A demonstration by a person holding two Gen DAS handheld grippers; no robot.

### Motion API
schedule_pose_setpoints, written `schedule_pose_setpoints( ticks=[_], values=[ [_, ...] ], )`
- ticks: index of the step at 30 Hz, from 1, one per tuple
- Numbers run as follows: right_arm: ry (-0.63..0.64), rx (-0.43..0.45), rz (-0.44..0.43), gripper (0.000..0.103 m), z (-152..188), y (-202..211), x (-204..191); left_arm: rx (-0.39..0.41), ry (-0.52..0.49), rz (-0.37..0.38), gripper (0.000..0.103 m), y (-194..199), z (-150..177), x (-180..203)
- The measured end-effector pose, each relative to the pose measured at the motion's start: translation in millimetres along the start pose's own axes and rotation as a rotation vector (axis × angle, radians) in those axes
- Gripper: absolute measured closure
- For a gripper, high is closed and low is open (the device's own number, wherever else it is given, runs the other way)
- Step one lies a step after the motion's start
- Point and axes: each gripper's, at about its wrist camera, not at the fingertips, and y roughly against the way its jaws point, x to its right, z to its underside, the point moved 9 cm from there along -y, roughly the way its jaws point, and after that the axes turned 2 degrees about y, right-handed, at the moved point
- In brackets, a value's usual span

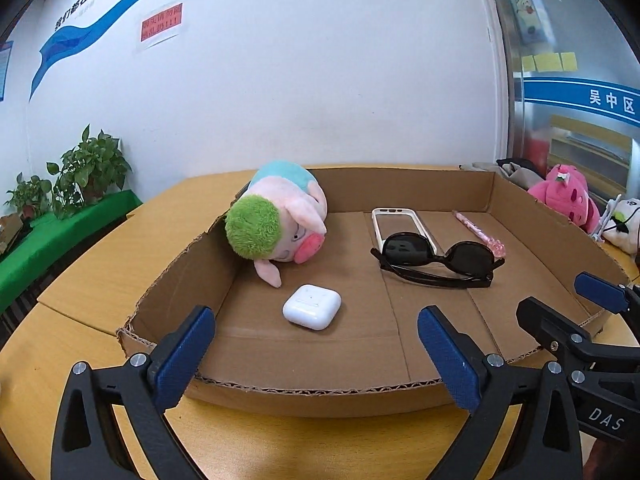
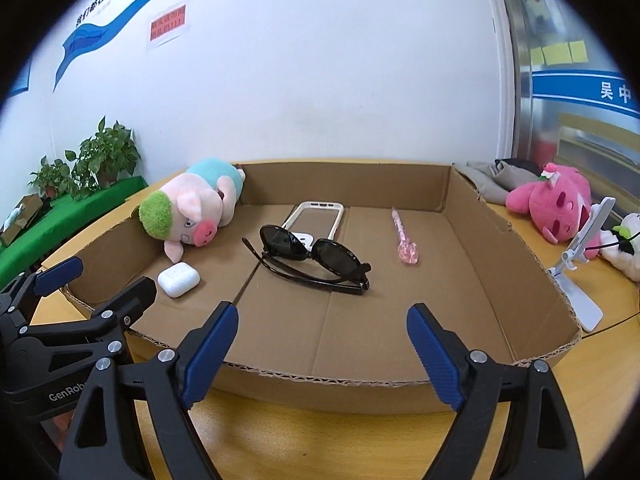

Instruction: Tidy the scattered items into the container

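Box (image 2: 500, 248) already holds pig (image 2: 188, 216), earbud case (image 2: 178, 279), sunglasses (image 2: 308, 258) and pen (image 2: 404, 240); both tools, left (image 1: 316, 356) and right (image 2: 322, 354), hang wide and empty at its near wall

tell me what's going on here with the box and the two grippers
A person holds two blue-padded grippers, left gripper and right gripper, both open and empty, at the near edge of a shallow cardboard box. Already lying inside are a pink plush pig with green hair, a white earbud case, black sunglasses, a white phone case and a pink pen.
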Motion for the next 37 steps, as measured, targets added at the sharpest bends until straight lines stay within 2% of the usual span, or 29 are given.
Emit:
schedule_pose_setpoints(
  ticks=[11, 37],
  values=[
    [0.008, -0.004, 0.004, 0.015, -0.3, -1.0, -0.8, -0.031, 0.022, 0.047, 0.001, -2.7, 3.6, 2.8],
    [0.007, -0.005, 0.005, 0.015, 0.8, -1.1, -1.8, -0.034, 0.023, 0.037, 0.000, -2.0, 4.1, 3.0]
  ],
)
